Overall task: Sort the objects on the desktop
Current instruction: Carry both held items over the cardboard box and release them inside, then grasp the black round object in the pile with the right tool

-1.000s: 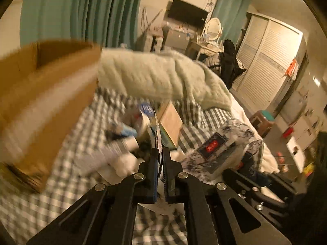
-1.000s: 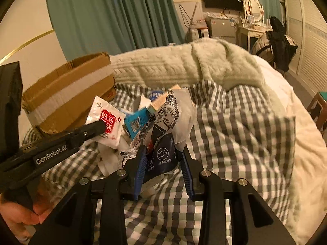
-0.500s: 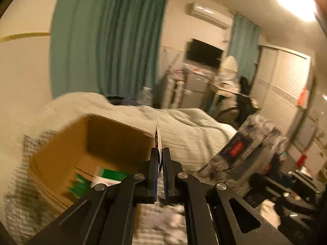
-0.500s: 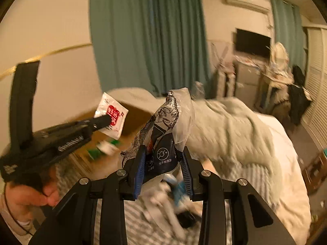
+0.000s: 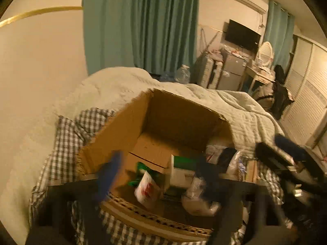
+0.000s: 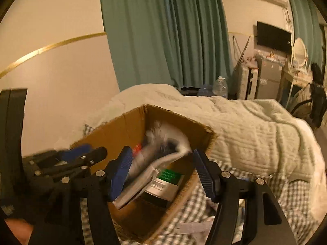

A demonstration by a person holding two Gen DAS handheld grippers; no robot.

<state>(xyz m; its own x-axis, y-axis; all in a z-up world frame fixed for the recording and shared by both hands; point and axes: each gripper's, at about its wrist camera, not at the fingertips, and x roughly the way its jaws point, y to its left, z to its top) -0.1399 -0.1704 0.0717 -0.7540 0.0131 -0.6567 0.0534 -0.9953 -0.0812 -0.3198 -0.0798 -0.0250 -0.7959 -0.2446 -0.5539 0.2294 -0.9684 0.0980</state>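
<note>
An open cardboard box [image 5: 122,128] sits on the checked bedsheet, with a green and white carton [image 5: 179,169] lying inside. My left gripper [image 5: 159,159] hovers over the box with its jaws opening. A white sachet with red print [image 5: 146,189] drops free between them, touching neither pad. In the right wrist view my right gripper [image 6: 161,151] is above the same box [image 6: 114,134], its jaws also opening. A blurred patterned bag [image 6: 163,140] slides down between them, clear of the right pad. The left gripper [image 6: 95,149] shows at that view's left.
A cream quilt [image 6: 255,126] is heaped behind and to the right of the box. More packets [image 5: 231,157] lie on the sheet to its right. Teal curtains [image 5: 143,24] and a wall stand behind; furniture fills the far right.
Both grippers rose and swung left from the pile to above the box. Both were shut, the left on the sachet and the right on the bag; now both jaws stand apart and the items fall.
</note>
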